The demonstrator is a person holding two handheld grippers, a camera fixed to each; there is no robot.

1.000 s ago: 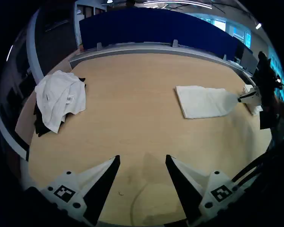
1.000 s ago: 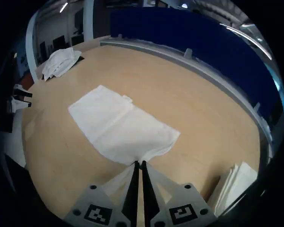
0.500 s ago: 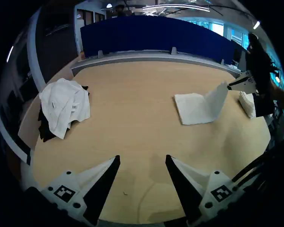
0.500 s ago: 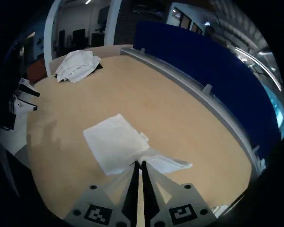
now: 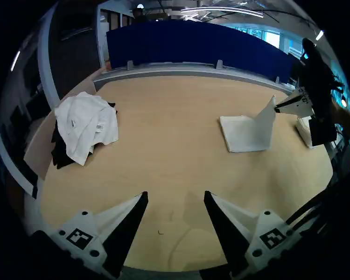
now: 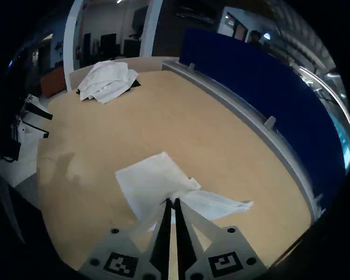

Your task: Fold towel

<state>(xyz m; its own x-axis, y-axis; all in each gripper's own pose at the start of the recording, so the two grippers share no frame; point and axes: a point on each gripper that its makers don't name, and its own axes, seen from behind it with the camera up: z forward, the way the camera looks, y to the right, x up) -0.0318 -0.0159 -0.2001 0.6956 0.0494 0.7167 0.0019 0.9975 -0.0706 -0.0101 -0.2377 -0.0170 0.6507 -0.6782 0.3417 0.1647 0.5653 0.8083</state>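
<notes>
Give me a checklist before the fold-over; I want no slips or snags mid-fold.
1. Right gripper shut on the towel edge: ok.
2. Held edge raised off the table: ok.
3. Rest of towel flat on the table: ok.
4. Left gripper open, empty, apart from the towel: ok.
5. Clothes pile well apart from the towel: ok.
6. Grip deep enough to hold: cannot tell.

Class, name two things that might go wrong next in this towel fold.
The right gripper holds the towel up by one pinched spot; it may slip out, or the fold may land crooked. The left gripper stands open far off, so nothing pins the flat half, which might drag.
</notes>
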